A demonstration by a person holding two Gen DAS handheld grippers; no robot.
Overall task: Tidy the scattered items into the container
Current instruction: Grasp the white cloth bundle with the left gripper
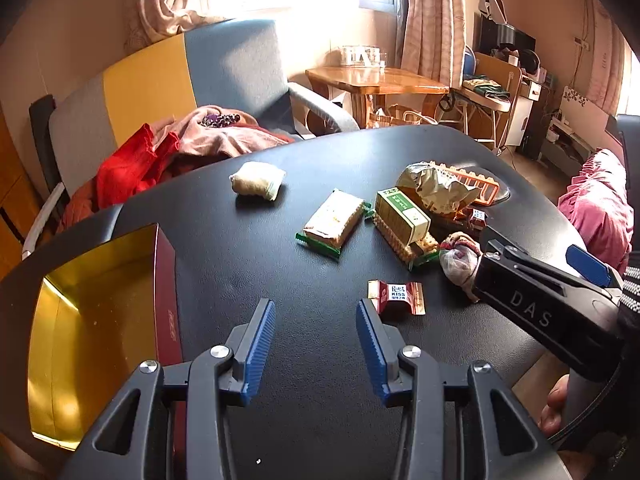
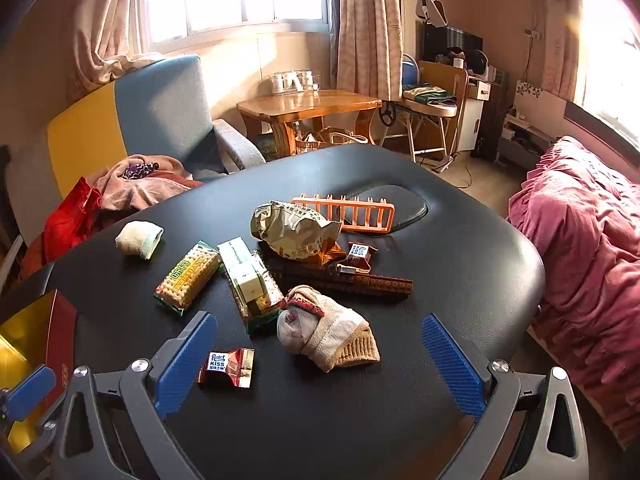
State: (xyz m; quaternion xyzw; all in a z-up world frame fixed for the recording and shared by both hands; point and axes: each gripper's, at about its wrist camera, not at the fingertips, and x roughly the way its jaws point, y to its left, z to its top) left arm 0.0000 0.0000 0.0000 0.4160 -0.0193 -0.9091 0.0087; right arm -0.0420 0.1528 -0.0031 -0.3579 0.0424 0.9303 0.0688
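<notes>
Two claws are in your hands above the black tabletop (image 2: 460, 248), and both are spread with nothing between their blue pads: your left claw (image 1: 316, 344) hangs over bare surface just beside the gold-lined red box (image 1: 100, 312) at the tabletop's left edge, while your right claw (image 2: 320, 364) hovers over the near end of the clutter. Between your right claw's fingers lie a Ritter Kiss chocolate (image 2: 228, 368), close to the left finger, and a balled grey-and-tan sock (image 2: 328, 334). Beyond them sit two cracker packs (image 2: 188, 278), the right one carrying a small green carton (image 2: 242, 270), then a crumpled snack bag (image 2: 292, 232) resting against an orange rack (image 2: 348, 212), with a brown strip (image 2: 360, 282) and a second small chocolate (image 2: 358, 254) beside it. Well apart to the left lies a rolled cream sock (image 2: 138, 238). Nothing is visible inside the box.
</notes>
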